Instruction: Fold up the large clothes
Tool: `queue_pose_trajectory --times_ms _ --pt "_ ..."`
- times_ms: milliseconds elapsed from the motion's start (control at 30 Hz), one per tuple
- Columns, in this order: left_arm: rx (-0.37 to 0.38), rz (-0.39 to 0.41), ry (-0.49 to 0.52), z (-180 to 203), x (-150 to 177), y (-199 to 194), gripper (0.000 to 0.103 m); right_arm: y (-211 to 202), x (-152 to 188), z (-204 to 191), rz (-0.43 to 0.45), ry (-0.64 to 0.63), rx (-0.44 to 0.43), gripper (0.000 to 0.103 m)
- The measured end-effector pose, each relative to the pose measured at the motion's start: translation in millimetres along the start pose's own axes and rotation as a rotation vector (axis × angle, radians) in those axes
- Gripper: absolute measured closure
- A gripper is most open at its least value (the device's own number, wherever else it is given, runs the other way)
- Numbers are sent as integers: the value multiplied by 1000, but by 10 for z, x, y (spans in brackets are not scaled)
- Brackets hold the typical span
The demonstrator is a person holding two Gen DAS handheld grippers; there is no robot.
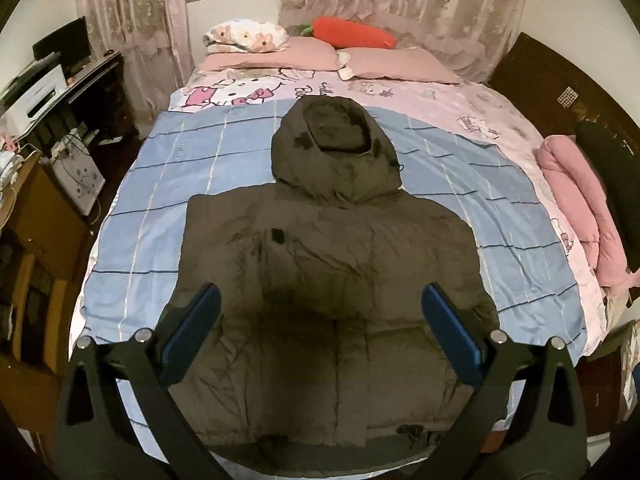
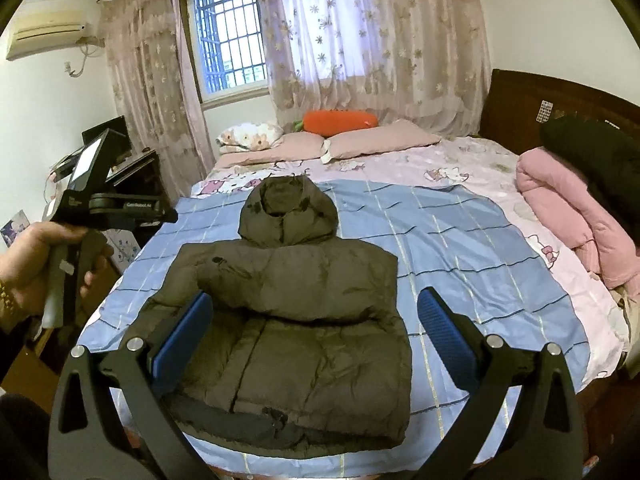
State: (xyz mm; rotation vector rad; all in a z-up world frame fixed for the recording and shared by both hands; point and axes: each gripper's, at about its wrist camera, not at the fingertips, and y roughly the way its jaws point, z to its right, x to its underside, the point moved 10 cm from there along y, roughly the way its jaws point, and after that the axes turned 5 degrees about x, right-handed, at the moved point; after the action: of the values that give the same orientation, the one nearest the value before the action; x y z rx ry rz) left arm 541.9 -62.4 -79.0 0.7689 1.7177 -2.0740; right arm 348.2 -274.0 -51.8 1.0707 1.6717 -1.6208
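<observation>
So I hold both grippers, left gripper (image 1: 320, 320) and right gripper (image 2: 316, 320), spread and empty above the jacket (image 2: 288, 304) lying on the bed (image 2: 460, 240), sleeves folded in. Next, I judge, comes grasping the hem.

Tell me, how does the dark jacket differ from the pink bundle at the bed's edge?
The jacket is olive-brown and lies spread flat on the blue sheet, hood pointing toward the pillows; the pink bundle is rolled into a thick heap. The jacket sits mid-bed, between the open grippers; the bundle lies at the bed's right edge, with something black against it. Both look puffy and quilted.
</observation>
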Motion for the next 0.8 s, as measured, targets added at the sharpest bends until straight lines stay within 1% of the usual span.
queue_pose_trajectory --times_ms 100,200,367,467,533,633,700,733,800 --pt "-16 8 6 -13 79 -115 2 74 52 67 -21 21 17 1" --pt "-13 4 -5 -42 159 -191 2 139 110 126 -35 25 25 1" --pt "-11 2 19 -145 246 -310 2 175 157 148 -38 45 3 1" --pt "-1 9 23 -241 249 -365 2 242 237 131 -75 15 29 1" --pt "-11 16 21 -339 260 -392 2 265 243 92 -96 2 42 1" --pt "-6 11 5 -479 251 -408 2 300 144 6 -144 13 48 1" --pt "-9 4 7 -554 233 -398 2 327 2 -67 -160 22 51 1" --pt "-14 3 9 -592 215 -393 2 342 -55 -105 -165 10 52 1" --pt "-25 1 3 -661 175 -368 2 427 -198 -183 -177 -30 85 1"
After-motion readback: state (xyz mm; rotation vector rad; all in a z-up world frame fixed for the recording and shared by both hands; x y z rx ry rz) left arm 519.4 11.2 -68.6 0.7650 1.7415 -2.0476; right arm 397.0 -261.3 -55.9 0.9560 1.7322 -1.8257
